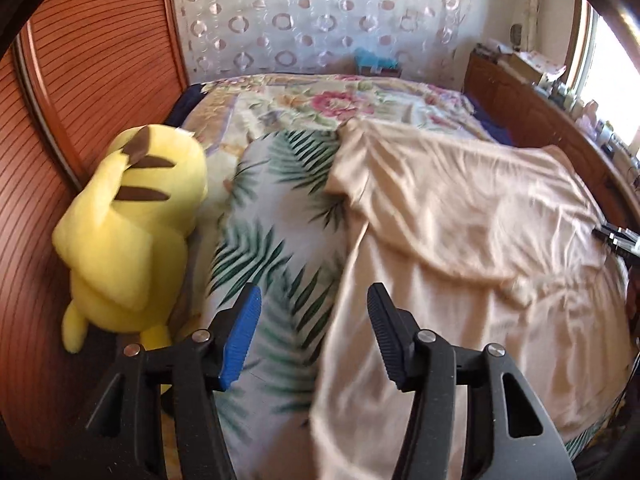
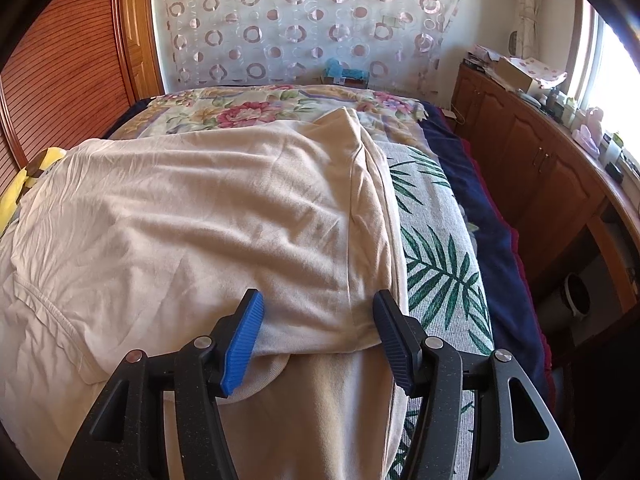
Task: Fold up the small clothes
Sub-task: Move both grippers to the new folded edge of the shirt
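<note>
A: On the left, beside the yellow plush toy (image 1: 132, 236), the left gripper (image 1: 314, 336) hangs released, nothing between its pads; the beige shirt (image 1: 460, 240) lies half-folded on the leaf-print cover (image 1: 280, 216).

B: And the right gripper (image 2: 318, 340) is spread, straddling the folded edge without pinching. Closing carelessly could catch one layer and drag the fold askew.

Sunlit window (image 2: 612, 64) above wooden cabinets (image 2: 532, 160); circle-patterned curtain (image 2: 304, 24), seemingly.
</note>
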{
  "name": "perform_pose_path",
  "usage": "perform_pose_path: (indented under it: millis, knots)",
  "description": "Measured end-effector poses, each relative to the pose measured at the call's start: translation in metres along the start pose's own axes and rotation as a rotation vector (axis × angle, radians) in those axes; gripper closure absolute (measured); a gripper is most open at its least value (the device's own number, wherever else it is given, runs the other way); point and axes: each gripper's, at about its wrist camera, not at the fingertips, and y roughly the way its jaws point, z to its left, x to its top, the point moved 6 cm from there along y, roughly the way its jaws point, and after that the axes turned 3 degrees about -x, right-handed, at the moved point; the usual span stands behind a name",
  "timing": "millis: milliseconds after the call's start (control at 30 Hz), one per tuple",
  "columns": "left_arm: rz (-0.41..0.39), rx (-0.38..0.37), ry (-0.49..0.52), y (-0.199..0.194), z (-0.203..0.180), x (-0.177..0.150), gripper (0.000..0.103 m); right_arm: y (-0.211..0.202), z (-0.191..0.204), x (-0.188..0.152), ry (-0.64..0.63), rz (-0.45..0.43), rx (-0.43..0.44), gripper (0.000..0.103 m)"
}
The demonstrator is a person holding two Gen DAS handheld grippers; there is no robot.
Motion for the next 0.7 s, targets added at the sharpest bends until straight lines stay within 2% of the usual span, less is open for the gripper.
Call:
perform_pose_path:
  millis: [133,267,333,400,533,700]
  knots:
    - [-0.007,-0.061,-0.024,0.025,-0.019,0.029,0.047,0.001,-0.005,0.001,0.033,-0.001,0.016,0.044]
    - [0.025,-0.122,-0.034,0.045,-0.037,0.037,0.046,-0.002,-0.015,-0.002,0.106,0.005,0.049,0.044]
    - [0.049,-0.139,-0.047,0.054,-0.042,0.038,0.030,-0.005,-0.016,-0.004,0.138,0.016,0.071,0.044]
    - [0.064,-0.158,-0.060,0.062,-0.044,0.038,0.026,-0.004,-0.017,-0.005,0.163,0.032,0.084,0.044]
    - [0.062,-0.151,-0.086,0.068,-0.044,0.036,0.026,-0.001,-0.021,-0.003,0.166,0.051,0.064,0.044]
    - [0.052,-0.133,-0.095,0.071,-0.042,0.035,0.026,-0.010,-0.019,-0.005,0.174,0.074,0.086,0.044]
